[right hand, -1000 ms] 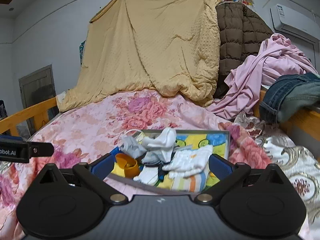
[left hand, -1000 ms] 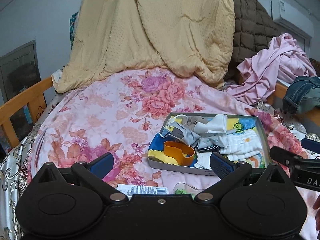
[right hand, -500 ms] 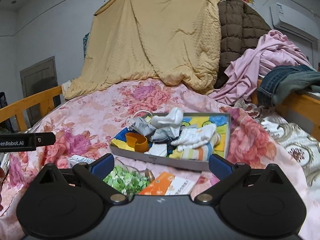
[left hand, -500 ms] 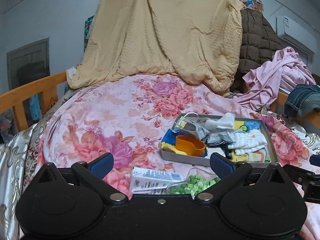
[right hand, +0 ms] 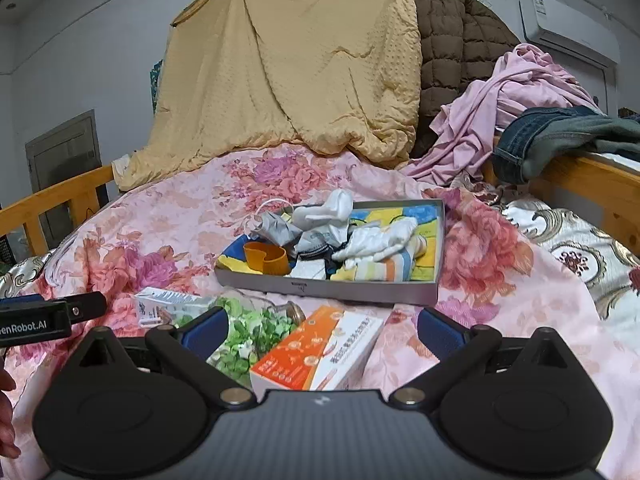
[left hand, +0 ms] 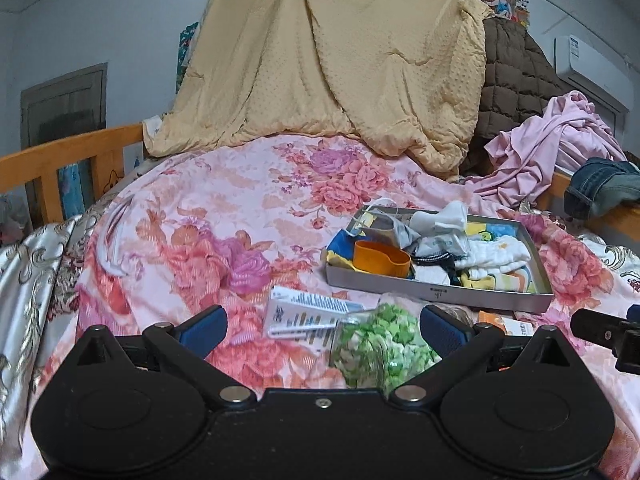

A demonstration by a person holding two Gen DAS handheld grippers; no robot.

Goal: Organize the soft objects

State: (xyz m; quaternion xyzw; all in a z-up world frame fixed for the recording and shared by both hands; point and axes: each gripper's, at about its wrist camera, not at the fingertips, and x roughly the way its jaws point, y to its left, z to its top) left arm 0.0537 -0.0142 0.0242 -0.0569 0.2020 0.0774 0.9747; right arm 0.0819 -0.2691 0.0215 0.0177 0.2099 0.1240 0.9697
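Backing off the tray [left hand: 436,291], both grippers (left gripper [left hand: 322,326], right gripper [right hand: 322,326]) now gape wide, empty, suggesting sorting is finished.

A home bedroom: wooden-framed bed [left hand: 72,152] under a floral sheet [left hand: 240,216], yellow quilt [left hand: 340,60] heaped behind, clothes [right hand: 520,92] piled right, air conditioner [right hand: 568,28] upper right.

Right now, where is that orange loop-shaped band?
The orange band lies in the near left corner of the grey tray on the flowered bedspread, just left of the grey and white socks.
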